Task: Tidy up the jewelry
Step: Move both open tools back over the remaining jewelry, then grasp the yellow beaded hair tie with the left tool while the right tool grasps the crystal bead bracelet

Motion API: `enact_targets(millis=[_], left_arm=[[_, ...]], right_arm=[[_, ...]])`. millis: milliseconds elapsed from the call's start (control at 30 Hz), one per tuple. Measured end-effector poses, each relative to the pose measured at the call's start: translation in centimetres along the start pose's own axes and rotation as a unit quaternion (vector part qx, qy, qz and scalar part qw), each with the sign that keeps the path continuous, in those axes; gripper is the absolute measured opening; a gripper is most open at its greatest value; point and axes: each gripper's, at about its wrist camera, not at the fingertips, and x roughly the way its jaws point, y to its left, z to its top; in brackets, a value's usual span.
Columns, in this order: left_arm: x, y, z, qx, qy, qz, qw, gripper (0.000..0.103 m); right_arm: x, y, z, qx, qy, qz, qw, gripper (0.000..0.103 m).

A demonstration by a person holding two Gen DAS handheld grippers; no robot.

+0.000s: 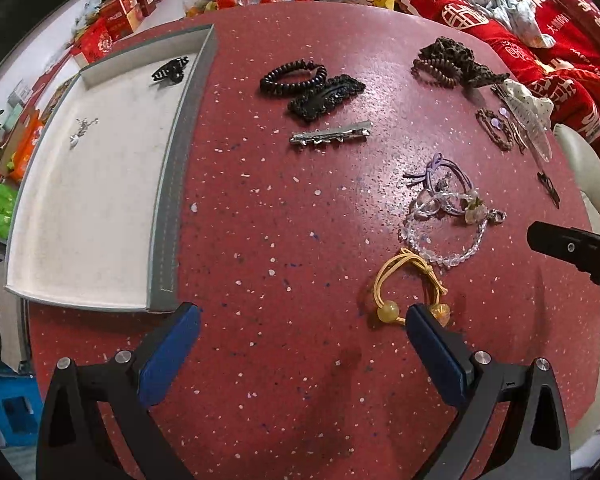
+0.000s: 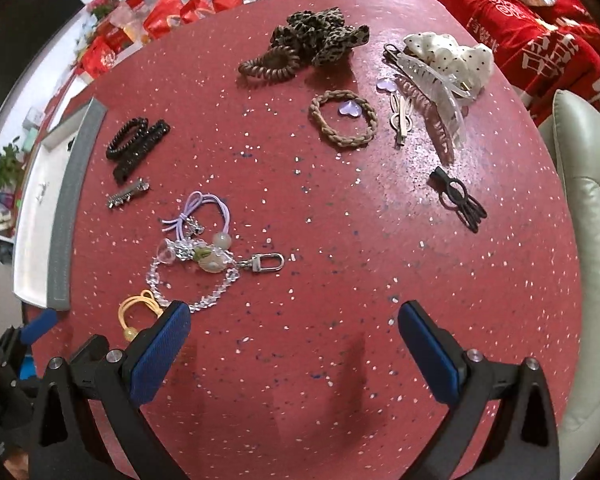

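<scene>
Closest to me in the left view is my left gripper [image 1: 302, 324], its blue pads spread wide with nothing between them, hovering over the speckled red table [image 1: 268, 248]. Just off its right pad lies the yellow hair tie [image 1: 410, 284] with its amber beads, one bead partly hidden behind the pad. My right gripper [image 2: 294, 320] is also wide and holds nothing, low over bare table; its left pad covers part of the same yellow hair tie [image 2: 138, 314]. Just beyond that sits the clear bead bracelet [image 2: 192, 280] with a silver clasp [image 2: 266, 263], tangled against the purple hair tie [image 2: 204, 208]. To the left stands the white tray [image 1: 88, 216] with its grey rim, holding a black claw clip [image 1: 170, 70] near the far corner and a small silver piece [image 1: 82, 130] nearer the middle. Between tray and bracelet lie the silver clip [image 1: 330, 136], the black coil tie [image 1: 292, 76] and a black lace clip [image 1: 326, 96] touching it. Farther right are the brown coil tie [image 2: 270, 65] against the leopard scrunchie [image 2: 320, 38], the braided brown tie [image 2: 344, 119] ringing a purple heart [image 2: 349, 109], a clear claw clip [image 2: 432, 84] by the dotted white scrunchie [image 2: 452, 54], and a black clip [image 2: 458, 198] well apart from the rest.
</scene>
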Motion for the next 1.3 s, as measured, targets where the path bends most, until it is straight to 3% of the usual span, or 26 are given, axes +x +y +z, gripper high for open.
enact_targets(millis=[133,233,400,467,600,833,867,967,1133,1200,1233,1300], left_arm=[[0.6,-0.4,0.2,0.005,0.001,-0.001,1.0,0.102],[1.1,-0.8,0.4,0.012,0.004,-0.001,0.9999,0.093],[1.7,-1.6,0.7,0.02,0.002,-0.001,0.9998,0.092],[1.9,-2.0,0.8,0.026,0.003,-0.004,0.9997,0.082],[2.4,-2.7,0.9,0.033,0.008,-0.008,0.9994,0.082],[3.0,-4.5,1.3,0.051,0.002,-0.011,0.9987,0.076],[3.0,-4.6,1.5,0.053,0.0,-0.01,0.9985,0.068],[3.0,-5.6,2.0,0.063,-0.003,-0.009,0.998,0.056],[3.0,-6.2,2.4,0.066,-0.008,-0.008,0.9978,0.035],[3.0,-6.3,2.5,0.064,-0.008,-0.01,0.9979,0.022],[3.0,-6.0,2.6,0.062,-0.006,-0.014,0.9979,0.01],[2.9,-5.9,2.6,0.057,-0.002,-0.024,0.9981,0.006]], right_arm=[[0.6,0.3,0.1,-0.015,0.004,0.004,1.0,0.103],[1.2,1.0,0.5,-0.028,0.003,0.006,1.0,0.103],[2.2,2.8,1.2,-0.059,0.001,0.006,0.998,0.099],[2.8,3.5,1.3,-0.073,0.004,0.006,0.997,0.094],[3.9,4.4,1.5,-0.092,0.014,0.0,0.996,0.077],[4.3,5.9,1.8,-0.126,-0.003,-0.02,0.992,0.072],[4.5,6.7,2.0,-0.132,-0.005,-0.026,0.991,0.071],[4.6,7.7,1.9,-0.15,-0.011,-0.041,0.988,0.059],[4.4,8.0,1.5,-0.15,-0.011,-0.039,0.988,0.034],[4.2,7.7,1.5,-0.145,-0.008,-0.037,0.989,0.024],[4.2,7.5,1.5,-0.138,-0.005,-0.032,0.99,0.021],[3.6,6.4,1.7,-0.122,0.0,-0.02,0.992,0.02]])
